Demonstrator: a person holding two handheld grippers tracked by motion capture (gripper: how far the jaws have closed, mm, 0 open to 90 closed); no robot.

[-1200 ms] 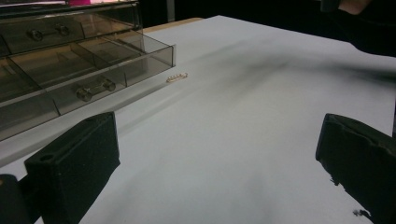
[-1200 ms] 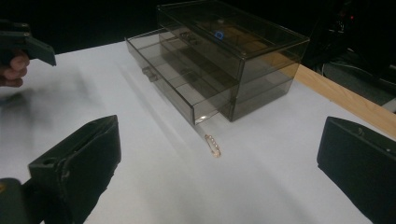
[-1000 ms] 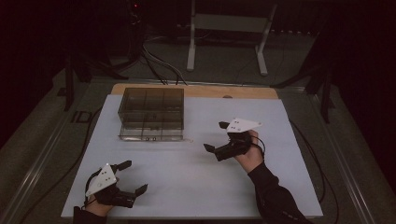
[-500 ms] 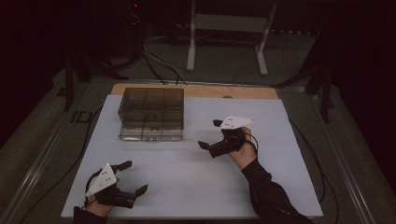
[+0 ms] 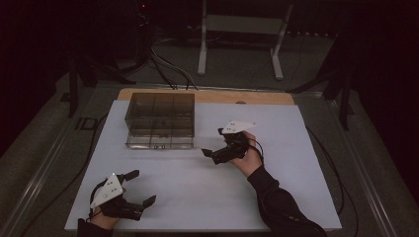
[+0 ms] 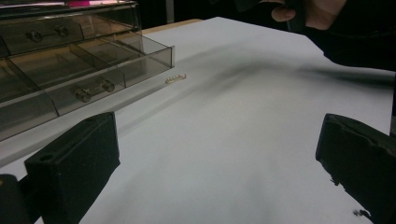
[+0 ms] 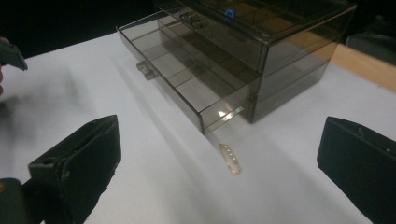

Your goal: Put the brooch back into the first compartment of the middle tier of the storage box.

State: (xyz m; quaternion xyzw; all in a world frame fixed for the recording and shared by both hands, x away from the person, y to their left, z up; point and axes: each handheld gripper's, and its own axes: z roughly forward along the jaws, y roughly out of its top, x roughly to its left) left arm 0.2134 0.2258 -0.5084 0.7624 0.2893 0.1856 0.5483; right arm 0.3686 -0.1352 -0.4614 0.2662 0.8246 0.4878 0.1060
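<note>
A smoky transparent drawer box (image 5: 160,121) stands at the back left of the white table top (image 5: 276,197). Its lowest drawer (image 7: 187,79) is pulled out, also seen in the left gripper view (image 6: 107,60). A small golden pin (image 7: 229,158) lies on the white surface just past the drawer's corner, and the pin (image 6: 175,78) appears beside the drawer front too. My right gripper (image 5: 213,142) is open, held just right of the box, with the pin between its wide jaws (image 7: 222,140). My left gripper (image 5: 142,186) rests open and empty near the front edge (image 6: 217,135).
A wooden board edge (image 5: 207,95) runs behind the white top. Cables (image 5: 168,69) and a stand's metal legs (image 5: 276,59) lie on the dark floor beyond. The person's right hand (image 6: 308,11) shows far off in the left gripper view.
My right gripper has moved left, closer to the drawer box's front right corner. The left gripper has stayed put.
</note>
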